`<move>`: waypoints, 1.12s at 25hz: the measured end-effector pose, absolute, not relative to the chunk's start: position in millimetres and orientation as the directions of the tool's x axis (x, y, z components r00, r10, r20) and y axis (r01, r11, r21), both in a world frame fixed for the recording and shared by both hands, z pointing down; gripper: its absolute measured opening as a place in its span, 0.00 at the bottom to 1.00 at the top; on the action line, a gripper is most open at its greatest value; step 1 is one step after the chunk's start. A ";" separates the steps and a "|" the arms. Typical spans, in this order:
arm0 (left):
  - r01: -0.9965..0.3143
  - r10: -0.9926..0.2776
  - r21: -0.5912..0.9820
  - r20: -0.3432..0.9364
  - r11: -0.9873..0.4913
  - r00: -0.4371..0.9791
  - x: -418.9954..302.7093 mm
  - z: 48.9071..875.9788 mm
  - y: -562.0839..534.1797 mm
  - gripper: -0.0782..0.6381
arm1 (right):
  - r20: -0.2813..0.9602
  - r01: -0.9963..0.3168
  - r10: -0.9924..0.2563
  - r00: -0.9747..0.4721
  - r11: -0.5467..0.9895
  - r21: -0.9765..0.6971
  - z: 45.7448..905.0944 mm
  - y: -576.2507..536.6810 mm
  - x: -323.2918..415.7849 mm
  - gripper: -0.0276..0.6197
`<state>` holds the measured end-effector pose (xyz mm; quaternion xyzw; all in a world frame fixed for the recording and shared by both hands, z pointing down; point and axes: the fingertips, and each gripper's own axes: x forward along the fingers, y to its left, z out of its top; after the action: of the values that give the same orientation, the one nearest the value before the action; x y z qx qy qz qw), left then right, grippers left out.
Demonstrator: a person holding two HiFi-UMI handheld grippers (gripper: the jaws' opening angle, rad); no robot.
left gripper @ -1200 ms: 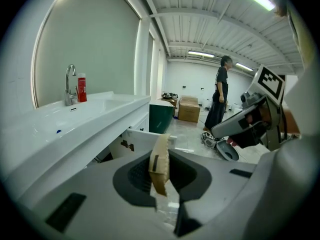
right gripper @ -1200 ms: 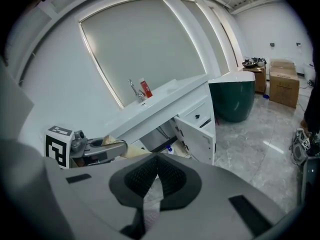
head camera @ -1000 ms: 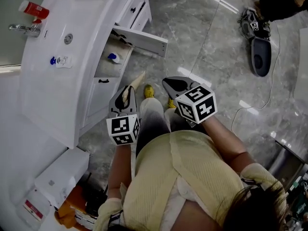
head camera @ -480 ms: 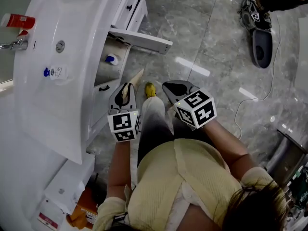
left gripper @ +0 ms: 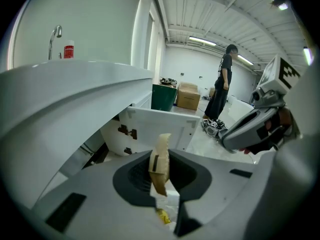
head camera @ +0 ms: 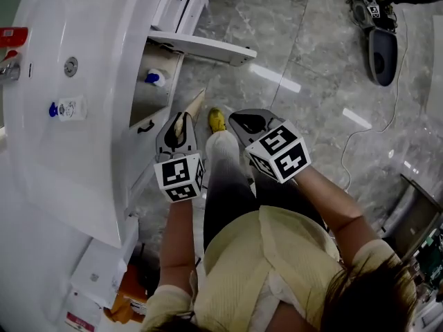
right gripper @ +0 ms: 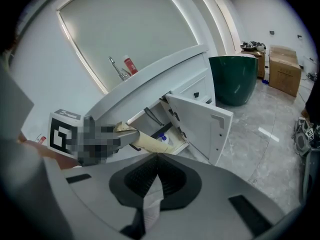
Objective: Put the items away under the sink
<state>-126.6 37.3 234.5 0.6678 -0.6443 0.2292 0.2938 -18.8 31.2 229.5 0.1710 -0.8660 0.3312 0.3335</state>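
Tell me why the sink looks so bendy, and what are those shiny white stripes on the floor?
Head view: the white stripes on the floor are probably ceiling lights reflecting off its glossy surface. Left gripper view: a wide-angle lens bows the sink and blackens the corners. Right gripper view: the same bending on the cabinet door, plus a mosaic patch added afterwards.

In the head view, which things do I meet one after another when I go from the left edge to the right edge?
red bottle → sink drain → blue-capped bottle in the open cabinet → left gripper → yellow shoe → right gripper → dark device on the floor
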 end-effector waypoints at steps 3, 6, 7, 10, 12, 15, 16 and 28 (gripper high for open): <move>-0.993 -0.728 0.107 0.684 0.041 0.044 -135.2 244.2 37.1 0.22 | 0.694 -0.525 -0.082 -0.716 0.718 -0.456 241.8 26.0 -22.3 0.08; -0.990 -0.736 0.121 0.676 0.071 0.030 -140.8 251.6 35.4 0.22 | 0.696 -0.530 -0.081 -0.714 0.713 -0.460 254.8 21.7 -24.6 0.08; -0.989 -0.739 0.123 0.674 0.077 0.026 -142.1 254.7 34.5 0.22 | 0.698 -0.527 -0.077 -0.712 0.715 -0.459 259.8 21.5 -25.7 0.08; -0.988 -0.742 0.124 0.670 0.089 0.017 -146.0 265.1 32.1 0.22 | 0.705 -0.516 -0.055 -0.707 0.722 -0.461 275.0 25.2 -30.2 0.08; -0.987 -0.742 0.124 0.670 0.098 0.011 -148.2 272.6 32.1 0.22 | 0.710 -0.507 -0.040 -0.703 0.729 -0.461 284.5 28.5 -33.7 0.08; -0.988 -0.736 0.123 0.677 0.094 0.014 -146.3 287.2 33.1 0.22 | 0.714 -0.498 -0.027 -0.699 0.735 -0.460 296.8 30.4 -37.5 0.08; -0.988 -0.733 0.122 0.680 0.091 0.016 -145.2 292.8 33.3 0.22 | 0.714 -0.497 -0.026 -0.699 0.736 -0.460 300.5 30.0 -38.5 0.08; -0.976 -0.706 0.120 0.707 0.180 -0.043 -165.3 355.1 34.5 0.22 | 0.731 -0.496 -0.006 -0.683 0.738 -0.457 350.2 29.5 -51.0 0.08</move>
<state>-165.3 34.5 355.1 0.6070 -0.6927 0.2042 0.3316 -51.0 29.5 350.2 0.1466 -0.8555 0.3307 0.3704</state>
